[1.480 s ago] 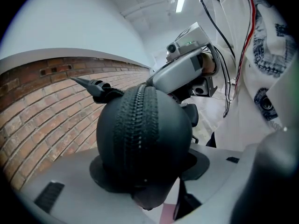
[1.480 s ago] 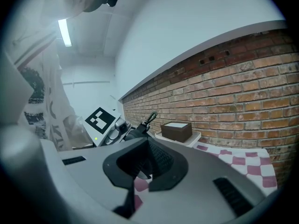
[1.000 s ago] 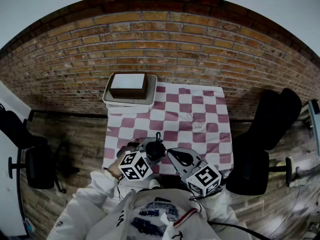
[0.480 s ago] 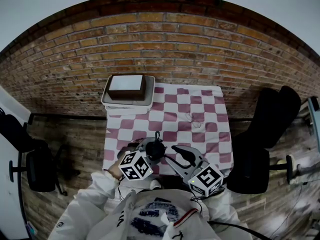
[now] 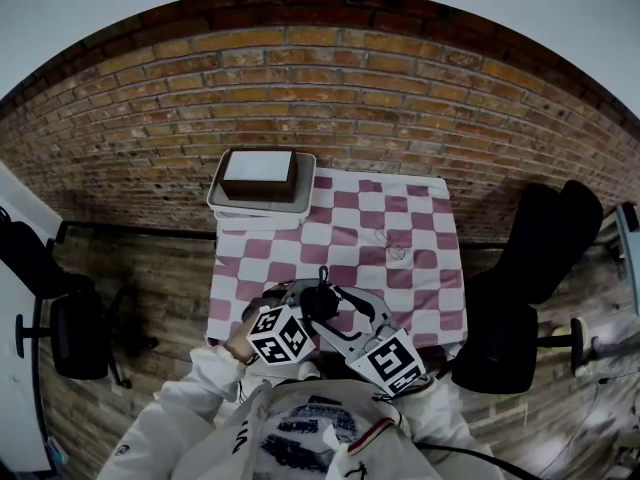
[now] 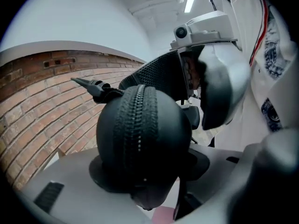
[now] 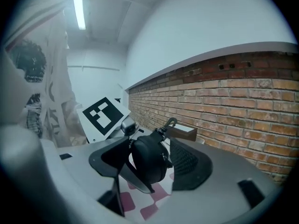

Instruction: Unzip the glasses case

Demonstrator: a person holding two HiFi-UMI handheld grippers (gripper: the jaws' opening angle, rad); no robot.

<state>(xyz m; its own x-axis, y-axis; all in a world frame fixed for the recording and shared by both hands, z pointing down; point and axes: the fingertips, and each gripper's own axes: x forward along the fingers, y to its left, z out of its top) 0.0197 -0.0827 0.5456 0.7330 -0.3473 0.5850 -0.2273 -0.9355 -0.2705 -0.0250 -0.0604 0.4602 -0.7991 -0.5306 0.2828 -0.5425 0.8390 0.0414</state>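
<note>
My left tool (image 5: 303, 296) is clamped on the case (image 5: 319, 301), held over the tabletop's (image 5: 420, 230) near edge, lower centre of the head view. My right tool (image 5: 343, 315) has just been opening. Its jaws are wide, with the case between them but not pinched. I'd find the zip (image 6: 137, 125) pull first, pinch only that, then draw it along the track — left grip firm.

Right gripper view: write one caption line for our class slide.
Right gripper, jaws just opening and apart, straddles the black glasses case before a brick wall.
</note>
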